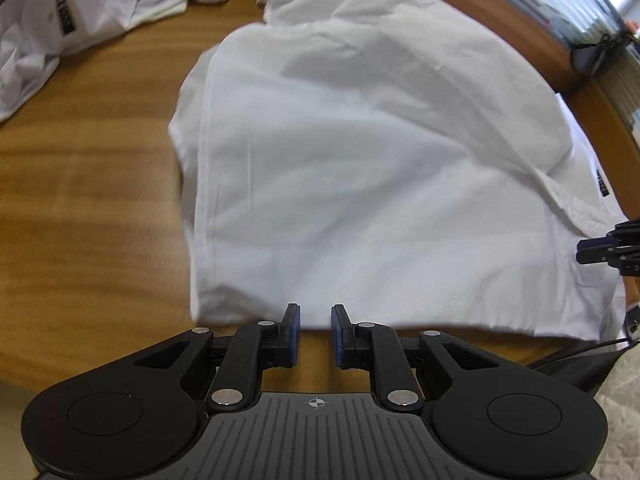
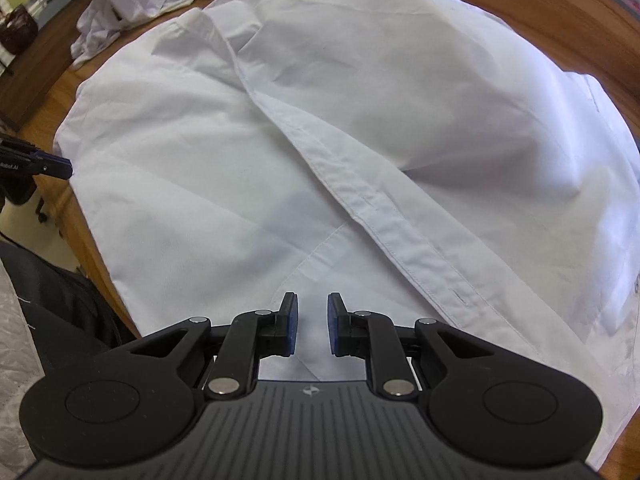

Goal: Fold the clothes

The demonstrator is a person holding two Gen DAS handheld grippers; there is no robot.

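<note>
Shirt (image 2: 320, 140) lies rumpled on the desk (image 1: 92, 200); left claw (image 1: 315, 334) and right claw (image 2: 313, 326) hover slightly parted, empty. Pinching one layer risks a crooked fold.

A wooden table (image 1: 88, 184) and a dark bag (image 2: 18, 28) beyond its edge.

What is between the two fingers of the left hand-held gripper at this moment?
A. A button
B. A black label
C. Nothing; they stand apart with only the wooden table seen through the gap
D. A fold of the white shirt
C. The left hand-held gripper has a clear gap between its fingers; only the wooden table shows there, just short of the white shirt.
</note>
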